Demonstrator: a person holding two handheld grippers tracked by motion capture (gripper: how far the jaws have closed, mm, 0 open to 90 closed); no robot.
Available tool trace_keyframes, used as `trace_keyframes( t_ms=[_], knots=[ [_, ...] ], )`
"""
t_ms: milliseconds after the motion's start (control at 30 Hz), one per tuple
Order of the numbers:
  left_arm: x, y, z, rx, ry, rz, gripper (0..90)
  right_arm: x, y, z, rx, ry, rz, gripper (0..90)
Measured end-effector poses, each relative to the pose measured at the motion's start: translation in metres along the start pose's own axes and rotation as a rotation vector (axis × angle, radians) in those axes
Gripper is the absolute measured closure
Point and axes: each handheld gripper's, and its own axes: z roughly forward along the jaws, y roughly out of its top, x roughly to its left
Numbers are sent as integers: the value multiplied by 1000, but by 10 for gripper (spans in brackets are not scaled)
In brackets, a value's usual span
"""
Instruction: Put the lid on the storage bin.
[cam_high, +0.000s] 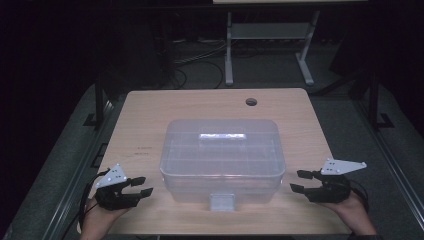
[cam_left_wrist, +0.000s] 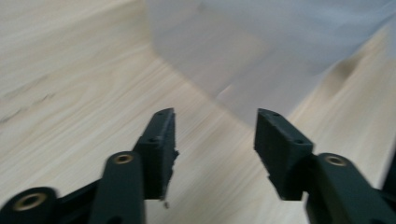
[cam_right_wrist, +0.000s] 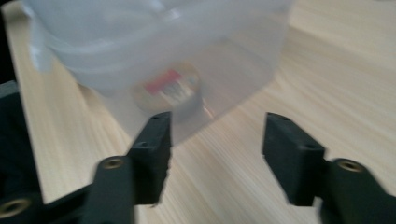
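The lidded clear plastic bin (cam_high: 223, 159) sat lengthwise between both grippers. The left gripper (cam_high: 145, 186) and right gripper (cam_high: 298, 181) flanked its ends, jaws parted, holding nothing.

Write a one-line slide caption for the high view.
Two hand-held grippers, left and right, open beside a lidded clear plastic box on a wooden table.

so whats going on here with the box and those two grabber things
A person holds a gripper in each hand at a wooden table, one on either side of a lidded clear plastic box. The left gripper and right gripper both point at the box with jaws open and nothing between them. Neither touches it yet. Something round with a red label shows blurrily through the box wall.
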Motion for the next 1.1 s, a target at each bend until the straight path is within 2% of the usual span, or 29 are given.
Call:
trace_keyframes(
  t_ms=[100, 167, 267, 333, 433, 567, 700, 833, 900, 1000, 1100],
  knots=[
    [4, -5, 4, 24, 45, 7, 394, -3, -6, 4, 22, -38, 24, 272],
    [7, -7, 6, 37, 75, 9, 348, -6, -11, 7, 43, -60, 42, 249],
    [12, -12, 11, 63, 105, -10, 298, -9, -15, 11, 68, -94, 57, 200],
    [15, -16, 14, 81, 124, -19, 272, -9, -18, 14, 89, -132, 50, 179],
    [19, -18, 17, 84, 149, -21, 235, -12, -23, 18, 119, -187, 59, 136],
    [21, -21, 21, 82, 166, -18, 179, -16, -28, 21, 118, -246, 72, 115],
    [23, -23, 25, 91, 189, -10, 157, -22, -33, 24, 114, -280, 115, 94],
    [26, -25, 30, 91, 209, -12, 149, -25, -36, 27, 132, -308, 123, 27],
    [28, -26, 32, 89, 214, -9, 146, -27, -37, 29, 142, -312, 125, 23],
    [31, -29, 35, 93, 217, -14, 137, -28, -39, 30, 146, -320, 138, 15],
    [35, -32, 36, 69, 201, -35, 131, -28, -39, 29, 148, -322, 135, 15]
  ],
)
